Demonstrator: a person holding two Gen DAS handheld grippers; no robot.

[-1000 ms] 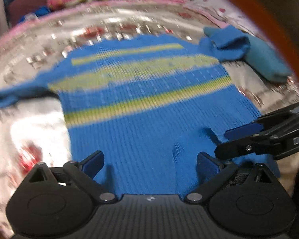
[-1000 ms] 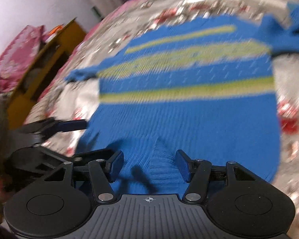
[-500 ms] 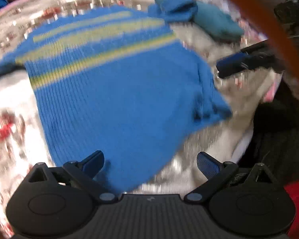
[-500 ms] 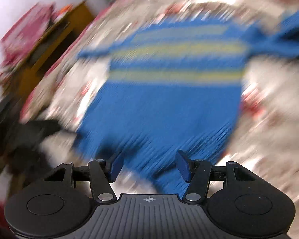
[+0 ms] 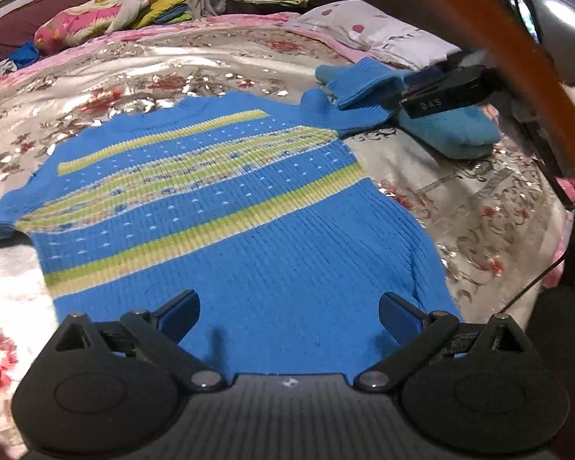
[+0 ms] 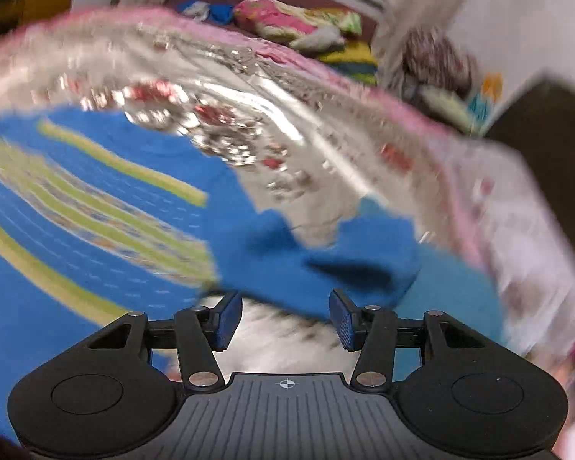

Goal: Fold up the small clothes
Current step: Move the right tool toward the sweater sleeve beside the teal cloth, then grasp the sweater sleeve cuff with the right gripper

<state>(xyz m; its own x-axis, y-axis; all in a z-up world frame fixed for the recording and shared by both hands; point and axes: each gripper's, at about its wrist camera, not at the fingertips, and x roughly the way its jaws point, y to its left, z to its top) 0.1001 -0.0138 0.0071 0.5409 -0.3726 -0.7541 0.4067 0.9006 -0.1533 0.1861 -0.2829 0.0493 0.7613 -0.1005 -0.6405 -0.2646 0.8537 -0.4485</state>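
My left wrist view sharp: whole blue sweater (image 5: 226, 230) flat on silver floral bedspread (image 5: 479, 207), yellow-green stripes across chest, hem nearest me. Left gripper (image 5: 289, 312) over hem, fingers spread wide, gripping nothing. Right gripper (image 5: 441, 94) seen there by folded sleeve (image 5: 360, 88), teal garment (image 5: 452, 130) beside. My right wrist view blurred: fingers (image 6: 226, 318) apart, empty, just short of sleeve.
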